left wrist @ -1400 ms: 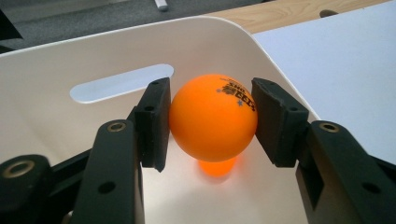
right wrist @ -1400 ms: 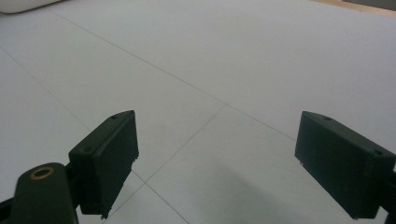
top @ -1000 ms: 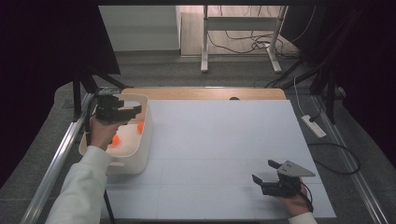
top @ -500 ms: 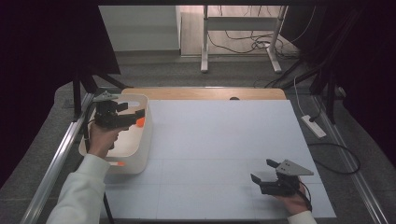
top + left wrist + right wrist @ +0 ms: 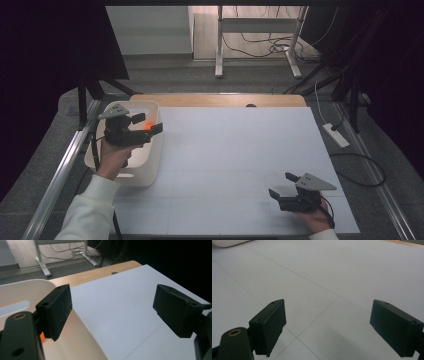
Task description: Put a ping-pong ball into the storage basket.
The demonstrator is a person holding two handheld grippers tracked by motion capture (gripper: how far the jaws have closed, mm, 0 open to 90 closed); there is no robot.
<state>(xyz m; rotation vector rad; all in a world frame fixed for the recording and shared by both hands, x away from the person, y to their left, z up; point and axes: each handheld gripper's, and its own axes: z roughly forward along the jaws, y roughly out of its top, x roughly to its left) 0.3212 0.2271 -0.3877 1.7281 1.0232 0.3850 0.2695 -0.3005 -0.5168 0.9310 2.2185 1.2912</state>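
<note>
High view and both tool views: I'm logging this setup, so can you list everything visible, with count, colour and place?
Bin: one, white, table's left edge.
Orange thing: at least one, inside the bin, partly hidden.
Table sheet: one, white, covering the table.
Wooden strip: one, tan, table's far edge.
Power strip: one, white, floor at right.
Desk frame: one, pale, beyond the table, cables beneath.
Left tool: black, open, empty, above the bin.
Right tool: black, open, empty, near right corner.

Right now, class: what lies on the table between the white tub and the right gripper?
Nothing: in the high view the white table surface is bare from the white tub to the right gripper, marked by faint seam lines.
</note>
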